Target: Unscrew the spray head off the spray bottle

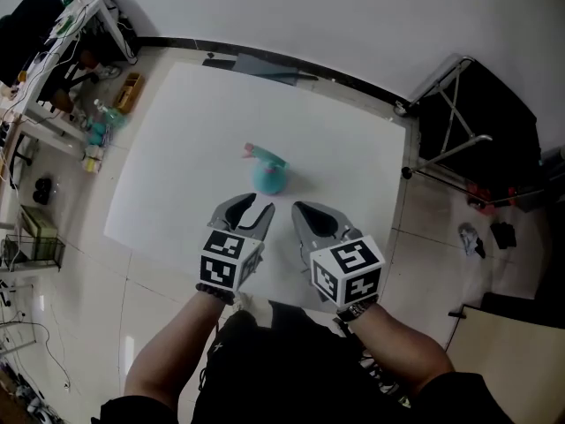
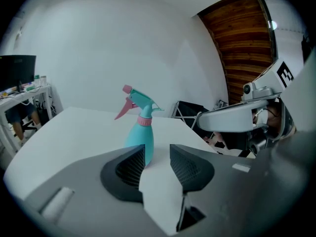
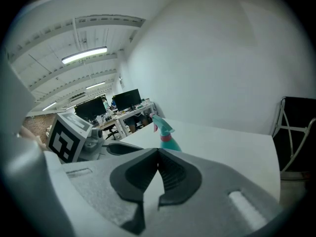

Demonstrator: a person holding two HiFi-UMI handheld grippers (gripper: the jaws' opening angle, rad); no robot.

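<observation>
left gripper (image 1: pixel 250 207) is held just short of the spray bottle (image 1: pixel 270 177), on the near side of it, with its jaws parted and nothing gripped between them. in the left gripper view the left gripper (image 2: pixel 158 154) is seen with white table showing through the gap, and the spray bottle (image 2: pixel 138 135) is framed beyond the left jaw, clear of both pads. right gripper (image 1: pixel 297 208) is held beside the left one, also near of the bottle and a little to its right, with its jaws brought together on nothing. in the right gripper view the right gripper (image 3: pixel 158 154) is seen tip to tip, and the spray bottle (image 3: pixel 169 141) is partly covered by the jaw tips.

the bottle is stood upright on the white table (image 1: pixel 177 148), apart from both grippers. its teal body is topped by the spray head (image 2: pixel 138 102), which is seated on a pink collar (image 2: pixel 143 121); a pink trigger (image 2: pixel 123 111) is pointed away to the bottle's left. a marker cube (image 1: pixel 222 263) is carried behind the left jaws. a black folding frame (image 1: pixel 459 113) is stood off the table, well to the right of the bottle, and a cluttered desk (image 1: pixel 71 25) is placed well to its left.
</observation>
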